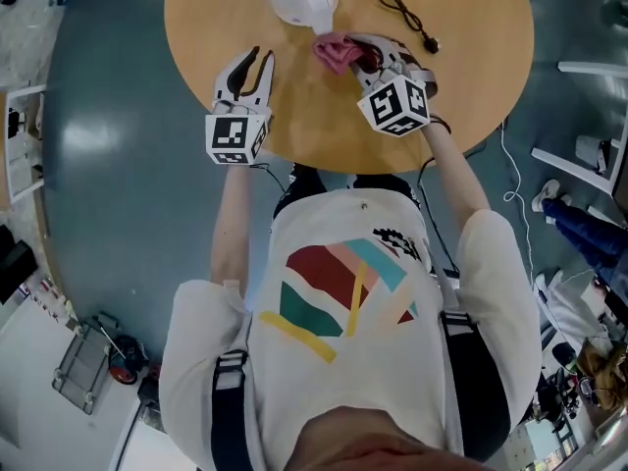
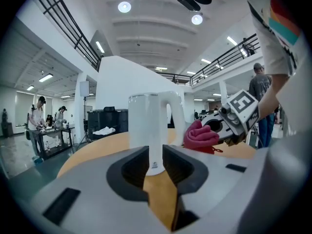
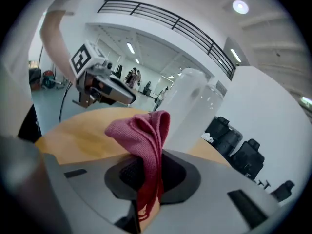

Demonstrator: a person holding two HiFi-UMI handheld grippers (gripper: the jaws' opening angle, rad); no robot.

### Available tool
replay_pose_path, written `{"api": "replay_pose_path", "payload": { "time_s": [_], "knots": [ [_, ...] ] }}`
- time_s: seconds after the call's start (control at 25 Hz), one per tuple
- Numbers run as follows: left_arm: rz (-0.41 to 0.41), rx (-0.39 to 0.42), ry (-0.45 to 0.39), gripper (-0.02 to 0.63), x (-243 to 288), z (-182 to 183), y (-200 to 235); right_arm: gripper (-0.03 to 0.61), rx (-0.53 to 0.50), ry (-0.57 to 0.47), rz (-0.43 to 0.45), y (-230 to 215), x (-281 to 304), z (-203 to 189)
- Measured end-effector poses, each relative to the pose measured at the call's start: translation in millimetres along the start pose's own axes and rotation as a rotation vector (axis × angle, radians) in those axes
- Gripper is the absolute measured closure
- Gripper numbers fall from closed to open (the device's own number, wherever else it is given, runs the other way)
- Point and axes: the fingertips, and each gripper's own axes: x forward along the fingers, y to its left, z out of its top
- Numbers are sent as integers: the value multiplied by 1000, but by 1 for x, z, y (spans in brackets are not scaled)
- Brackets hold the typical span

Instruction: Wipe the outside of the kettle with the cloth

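Right claw point(image 3: 145, 182) clamped on pink cloth point(image 3: 141, 130), cloth bunched just beside white kettle point(image 3: 192, 111) on round surface point(image 1: 471, 57); left claw point(image 2: 156, 172) part open, empty, kettle upright ahead of its jaws, untouched

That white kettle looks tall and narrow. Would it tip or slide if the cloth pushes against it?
A high push from the cloth might tip it: the kettle stands tall and narrow. Its smooth wall and the smooth table suggest it may also skid. The left gripper, open beside it, isn't steadying it.
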Motion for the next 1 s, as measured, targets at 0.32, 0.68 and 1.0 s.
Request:
{"api": "replay_pose_path", "payload": {
  "time_s": [0.32, 0.68, 1.0],
  "knots": [
    [-59, 15, -74, 485, 23, 36, -49, 531, 292, -163, 195, -91, -26, 19],
    [-108, 68, -43, 485, 47, 37, -74, 532, 166, -117, 526, -73, 11, 38],
    [-183, 75, -52, 485, 58, 45, -72, 531, 186, -93, 658, -66, 20, 54]
  ]
}}
